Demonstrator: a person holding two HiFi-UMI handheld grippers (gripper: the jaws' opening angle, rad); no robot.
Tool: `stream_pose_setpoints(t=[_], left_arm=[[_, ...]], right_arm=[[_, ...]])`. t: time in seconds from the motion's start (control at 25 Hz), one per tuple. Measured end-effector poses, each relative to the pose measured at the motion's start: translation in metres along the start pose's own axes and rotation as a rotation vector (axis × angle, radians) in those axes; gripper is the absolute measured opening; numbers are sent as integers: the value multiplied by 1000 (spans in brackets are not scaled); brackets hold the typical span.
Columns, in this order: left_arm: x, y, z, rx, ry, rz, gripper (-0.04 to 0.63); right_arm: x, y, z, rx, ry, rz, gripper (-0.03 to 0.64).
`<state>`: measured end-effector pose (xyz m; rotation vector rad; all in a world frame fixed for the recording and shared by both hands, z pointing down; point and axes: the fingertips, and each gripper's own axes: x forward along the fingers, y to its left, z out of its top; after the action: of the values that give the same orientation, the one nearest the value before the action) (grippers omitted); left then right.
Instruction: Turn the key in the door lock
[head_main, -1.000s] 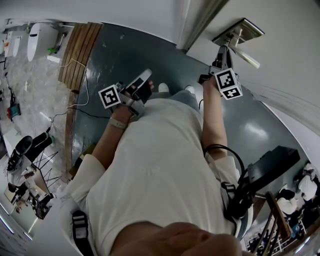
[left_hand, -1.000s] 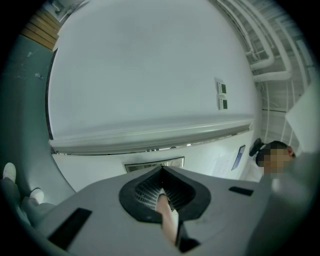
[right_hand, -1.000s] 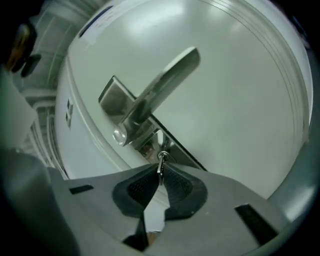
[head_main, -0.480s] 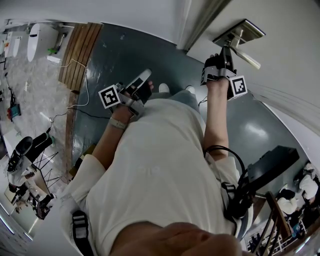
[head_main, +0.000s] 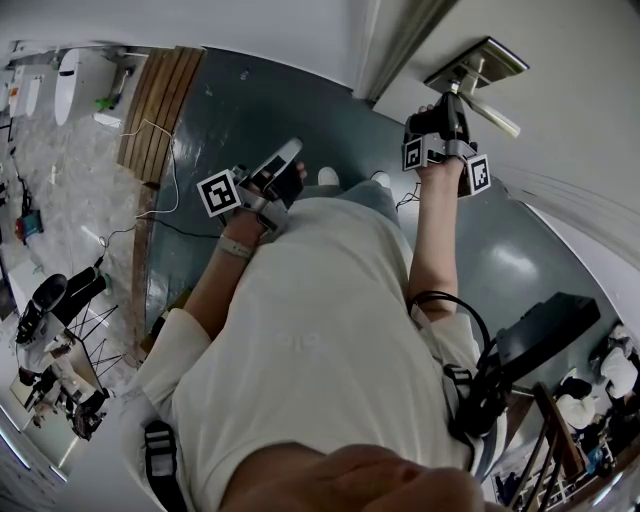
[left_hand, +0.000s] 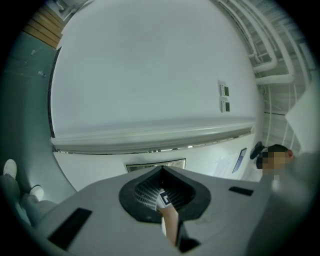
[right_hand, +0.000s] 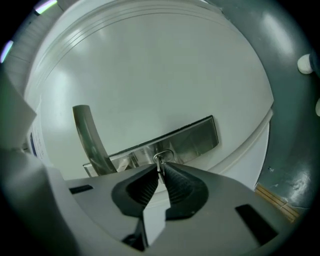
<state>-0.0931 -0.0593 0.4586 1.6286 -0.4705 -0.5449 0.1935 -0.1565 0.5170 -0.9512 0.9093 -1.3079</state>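
Where the right gripper (right_hand: 160, 169) meets the door (right_hand: 150, 75), its jaws clamp the key (right_hand: 162, 156), seated in the lock plate (right_hand: 195, 135) beside the lever handle (right_hand: 90, 140). The left gripper (left_hand: 162, 168) is held apart from the door, its jaws closed on nothing.

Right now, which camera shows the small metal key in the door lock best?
The right gripper view: the small metal key sits centre frame, pinched by the right gripper at the steel lock plate. The head view shows only that gripper, no key discernible. The left gripper view shows a wall.
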Motion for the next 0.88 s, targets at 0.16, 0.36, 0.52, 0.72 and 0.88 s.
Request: stream_pose_setpoints(t=[0.16,0.36,0.52,0.72,0.88], left_arm=[[-1,2,0,-4,-1,3,8],[-2,3,1,-6,-2,1,8],[0,2,1,-10,-1,-2,8],[3,3,-1,-11,2,-7,8],[4,5,-2,-18,5,-7,8]], right_arm=[[-2,-2,-1,74,-1,3,42],[-5,-4,-2,88,6,7,43],[-4,-4,-2,49,20,2,43],[-1,-3,-2,8,50,17,45],[2,-2,-15,-65,137,24,201]])
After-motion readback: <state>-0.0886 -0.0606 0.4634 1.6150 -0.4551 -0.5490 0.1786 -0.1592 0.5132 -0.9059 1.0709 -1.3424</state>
